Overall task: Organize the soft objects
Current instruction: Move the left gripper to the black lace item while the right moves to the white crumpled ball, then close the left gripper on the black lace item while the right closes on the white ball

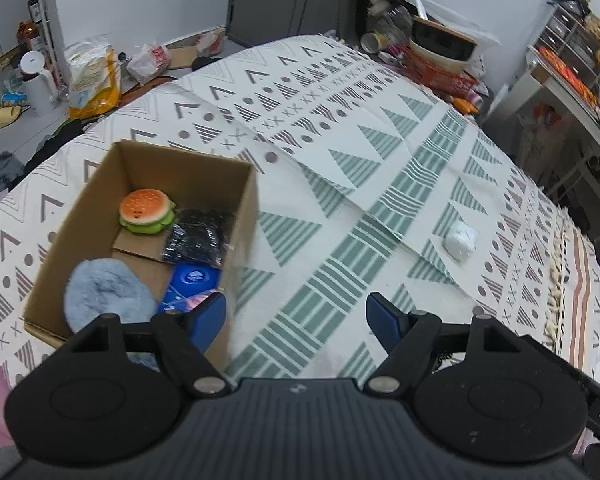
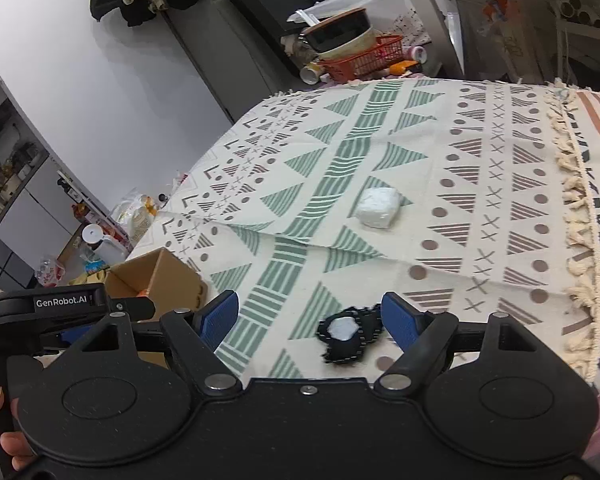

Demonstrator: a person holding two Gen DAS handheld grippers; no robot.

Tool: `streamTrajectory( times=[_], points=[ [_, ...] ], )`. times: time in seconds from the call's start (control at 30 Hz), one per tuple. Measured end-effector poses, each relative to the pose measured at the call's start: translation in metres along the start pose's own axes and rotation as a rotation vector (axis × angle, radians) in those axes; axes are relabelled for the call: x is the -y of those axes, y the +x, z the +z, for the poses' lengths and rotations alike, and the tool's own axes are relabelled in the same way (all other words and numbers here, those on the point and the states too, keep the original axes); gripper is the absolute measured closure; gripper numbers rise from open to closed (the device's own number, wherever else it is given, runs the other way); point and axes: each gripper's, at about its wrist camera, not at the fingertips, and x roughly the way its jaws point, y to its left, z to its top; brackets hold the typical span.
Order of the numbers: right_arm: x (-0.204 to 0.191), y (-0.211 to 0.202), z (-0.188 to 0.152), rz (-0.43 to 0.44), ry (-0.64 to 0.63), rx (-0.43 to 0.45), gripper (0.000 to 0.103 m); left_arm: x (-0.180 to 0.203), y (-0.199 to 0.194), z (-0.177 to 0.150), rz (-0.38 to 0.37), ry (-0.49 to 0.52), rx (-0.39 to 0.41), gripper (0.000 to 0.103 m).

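Black-and-white soft toy (image 2: 348,336) next up, lying on the patterned cloth (image 2: 380,152) just ahead of the R gripper (image 2: 310,312), off-centre toward its 3 o'clock finger.

Both claws released, nothing held; L gripper (image 1: 296,312) hangs at the cardboard box's (image 1: 244,216) near corner. To grab well: shift R toward 3 o'clock to centre the toy, drop low, squeeze gently, carry to box at 9 o'clock. White wrapped bundle (image 2: 378,208) waits at 12. Box holds burger squishy (image 1: 146,212), grey fluffy item (image 1: 104,292), blue pack (image 1: 192,280), black packet (image 1: 198,236). Toy's near edge blurred; what it is, unclear; box barely visible from R.
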Motion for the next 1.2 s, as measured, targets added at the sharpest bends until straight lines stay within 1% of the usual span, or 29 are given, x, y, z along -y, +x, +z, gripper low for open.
streamTrajectory(
  times=[0.33, 0.4, 0.5, 0.57, 0.6, 0.63, 0.77, 0.87, 1.03, 1.1, 1.2],
  points=[
    [0.033, -0.004, 0.007, -0.014, -0.026, -0.002, 0.01, 0.039, 0.01, -0.016, -0.007, 0.03, -0.024, 0.027],
    [0.04, -0.004, 0.008, -0.014, -0.022, 0.0, 0.009, 0.048, 0.013, -0.02, -0.011, 0.033, -0.022, 0.027],
    [0.053, -0.001, 0.009, -0.007, 0.001, 0.001, 0.009, 0.058, 0.016, -0.027, -0.012, 0.03, -0.008, 0.027],
    [0.062, 0.002, 0.008, 0.009, 0.026, 0.007, 0.005, 0.064, 0.019, -0.03, -0.019, 0.028, -0.007, 0.027],
    [0.066, 0.004, 0.007, 0.02, 0.046, 0.008, 0.001, 0.068, 0.021, -0.032, -0.024, 0.025, -0.007, 0.027],
    [0.07, 0.006, 0.007, 0.027, 0.065, 0.005, 0.0, 0.07, 0.023, -0.034, -0.026, 0.022, -0.008, 0.027],
    [0.079, 0.016, 0.007, 0.033, 0.098, -0.009, 0.0, 0.084, 0.032, -0.041, -0.011, 0.016, 0.014, 0.027],
    [0.085, 0.02, 0.008, 0.054, 0.124, -0.01, 0.0, 0.091, 0.039, -0.047, -0.008, -0.002, 0.02, 0.02],
    [0.094, 0.024, 0.01, 0.085, 0.155, 0.006, 0.0, 0.101, 0.052, -0.054, -0.029, -0.015, 0.014, 0.02],
    [0.098, 0.026, 0.011, 0.097, 0.169, 0.0, 0.0, 0.103, 0.059, -0.057, -0.039, -0.029, 0.012, 0.02],
    [0.103, 0.034, 0.012, 0.111, 0.189, -0.012, 0.002, 0.105, 0.07, -0.061, -0.033, -0.053, 0.009, 0.02]
  ],
)
